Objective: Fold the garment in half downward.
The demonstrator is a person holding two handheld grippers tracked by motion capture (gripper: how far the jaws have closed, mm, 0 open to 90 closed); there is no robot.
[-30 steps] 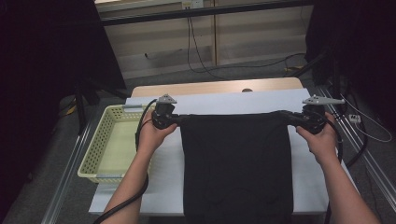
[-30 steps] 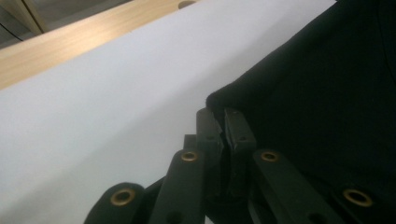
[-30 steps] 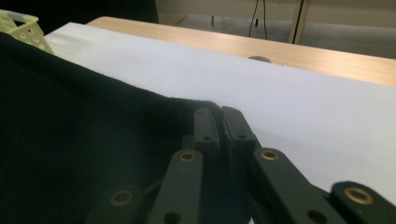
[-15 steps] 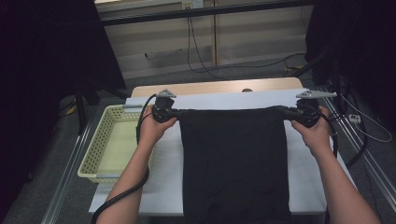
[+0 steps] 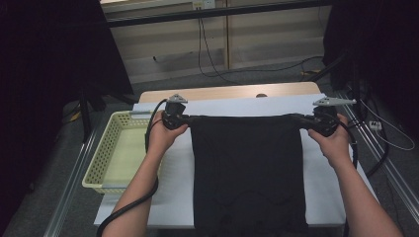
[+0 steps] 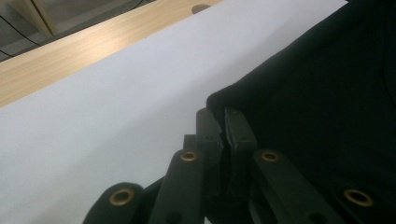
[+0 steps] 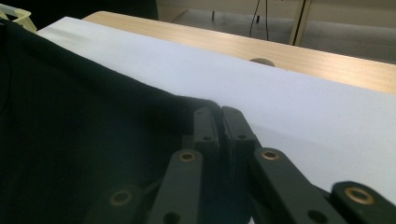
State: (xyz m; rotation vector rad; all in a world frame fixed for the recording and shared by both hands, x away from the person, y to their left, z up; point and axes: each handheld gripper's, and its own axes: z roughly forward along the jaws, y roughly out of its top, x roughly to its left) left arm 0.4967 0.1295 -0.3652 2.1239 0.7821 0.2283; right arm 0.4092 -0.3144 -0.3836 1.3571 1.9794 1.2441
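The left tongs [image 5: 184,119] and the right tongs [image 5: 302,120] are each clamped on a far corner of the black cloth [image 5: 247,168], its far edge stretched taut between them. The cloth lies over the middle of the white-covered table [image 5: 173,182], reaching its near edge. A yellow basket [image 5: 106,148] sits at the left.

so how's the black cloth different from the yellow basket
The black cloth is dark, soft and flat, spread over the white sheet; the yellow basket is pale, rigid and perforated, sitting left of that sheet. The cloth's far edge is pinched at both corners by the left gripper and right gripper; the basket is untouched.
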